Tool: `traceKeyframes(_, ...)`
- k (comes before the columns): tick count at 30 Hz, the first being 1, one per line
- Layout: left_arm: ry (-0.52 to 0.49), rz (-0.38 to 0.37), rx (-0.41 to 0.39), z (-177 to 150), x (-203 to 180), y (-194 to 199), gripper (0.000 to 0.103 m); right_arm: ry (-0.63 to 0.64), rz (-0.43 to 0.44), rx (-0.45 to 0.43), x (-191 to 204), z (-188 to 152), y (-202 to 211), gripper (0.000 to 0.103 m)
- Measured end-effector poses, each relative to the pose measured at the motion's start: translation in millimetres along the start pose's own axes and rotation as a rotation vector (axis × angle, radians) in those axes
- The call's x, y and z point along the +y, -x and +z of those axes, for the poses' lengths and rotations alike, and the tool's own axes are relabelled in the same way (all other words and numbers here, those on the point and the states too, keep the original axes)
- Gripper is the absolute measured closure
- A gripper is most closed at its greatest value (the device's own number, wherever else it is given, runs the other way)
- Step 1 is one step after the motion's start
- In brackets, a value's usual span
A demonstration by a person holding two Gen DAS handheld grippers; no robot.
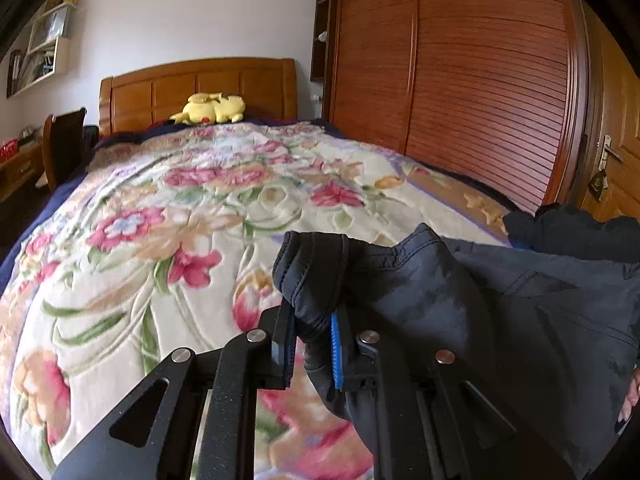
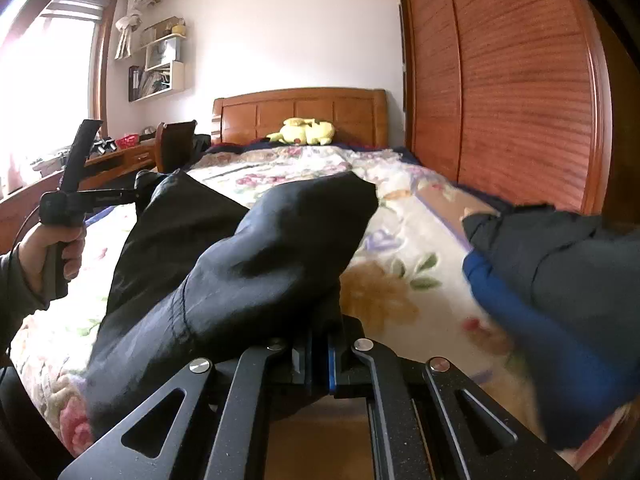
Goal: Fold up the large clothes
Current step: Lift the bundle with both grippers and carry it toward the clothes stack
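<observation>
A large dark navy jacket hangs between my two grippers above the foot of the bed. My left gripper is shut on a ribbed edge of the jacket, which bunches up between the pads. My right gripper is shut on another part of the jacket, which drapes over the fingers toward the left. The left gripper and the hand holding it also show at the far left of the right wrist view. The jacket's blue lining shows at the right.
The bed carries a floral blanket with a yellow plush toy by the wooden headboard. A wooden slatted wardrobe stands along the right side. A desk and chair stand at the left of the bed.
</observation>
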State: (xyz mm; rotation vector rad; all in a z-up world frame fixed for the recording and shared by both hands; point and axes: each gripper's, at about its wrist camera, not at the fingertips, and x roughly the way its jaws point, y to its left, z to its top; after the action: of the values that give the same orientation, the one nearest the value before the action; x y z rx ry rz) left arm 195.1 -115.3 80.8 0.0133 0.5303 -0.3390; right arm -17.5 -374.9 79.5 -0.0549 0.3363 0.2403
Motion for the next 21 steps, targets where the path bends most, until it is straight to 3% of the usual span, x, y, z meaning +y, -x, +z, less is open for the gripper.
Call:
traceKeyframes(6, -0.024, -0.017, -0.050, 44, -48, -5, 0.089, 0.031, -0.036, -0.049, -29, 25, 11, 0.099)
traceKeyframes(9, -0.074, -0.052, -0.089, 81, -94, -11, 0.089, 0.055, -0.084, -0.088, -53, 43, 27, 0.099)
traceKeyframes(15, -0.138, -0.133, -0.166, 153, -187, -23, 0.089, 0.107, -0.243, -0.142, -114, 84, 77, 0.099)
traceKeyframes(21, -0.246, -0.227, -0.170, 184, -284, -52, 0.089, 0.086, -0.435, -0.152, -184, 96, 130, 0.099)
